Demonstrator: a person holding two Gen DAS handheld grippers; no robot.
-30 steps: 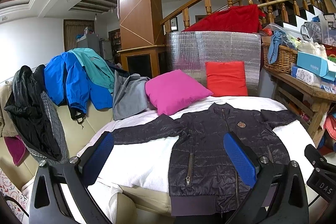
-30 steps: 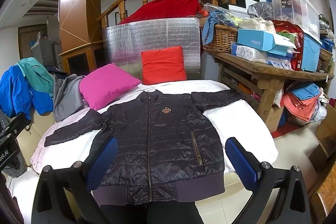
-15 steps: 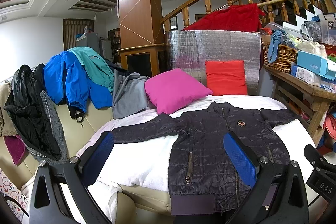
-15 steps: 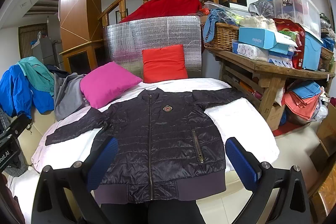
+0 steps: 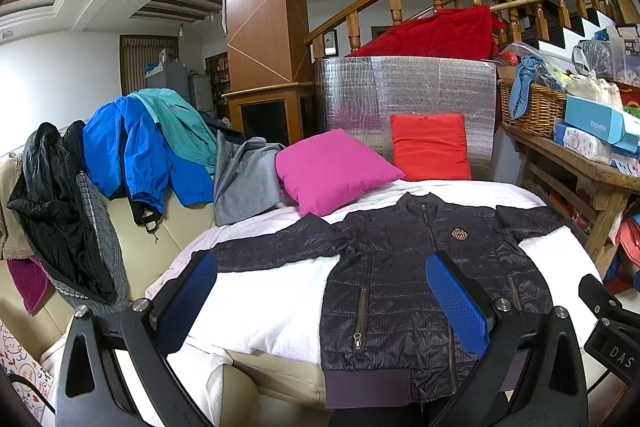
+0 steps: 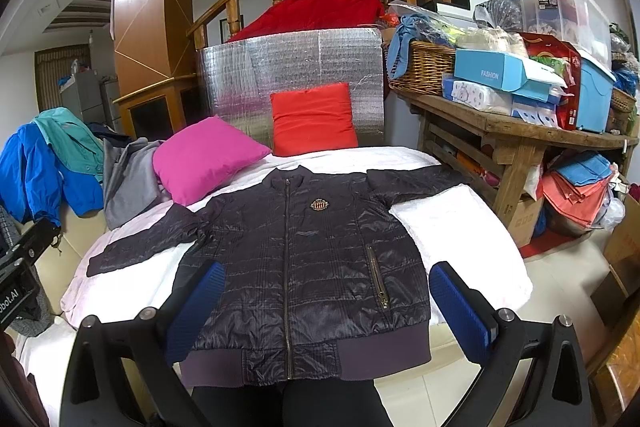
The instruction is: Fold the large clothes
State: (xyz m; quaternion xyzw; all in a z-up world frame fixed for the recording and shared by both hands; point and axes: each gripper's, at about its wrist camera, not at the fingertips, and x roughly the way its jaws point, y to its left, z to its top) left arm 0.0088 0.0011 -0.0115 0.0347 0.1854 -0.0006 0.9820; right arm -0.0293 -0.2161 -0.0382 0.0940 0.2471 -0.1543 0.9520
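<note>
A dark quilted zip jacket (image 6: 304, 259) lies flat, front up, on a white-covered cushion (image 6: 456, 227), sleeves spread to both sides. It also shows in the left wrist view (image 5: 404, 287). My left gripper (image 5: 324, 291) is open and empty, held in front of the jacket's left half and the white cover. My right gripper (image 6: 324, 299) is open and empty, held in front of the jacket's hem, apart from it.
A pink pillow (image 6: 204, 157) and a red pillow (image 6: 314, 119) lie behind the jacket. Blue, teal, grey and black jackets (image 5: 132, 151) hang over the sofa back at left. A cluttered wooden table (image 6: 516, 131) stands at right.
Both views have shifted only slightly; the jacket sits a little lower and nearer in the frames. Both grippers stay open and empty.
</note>
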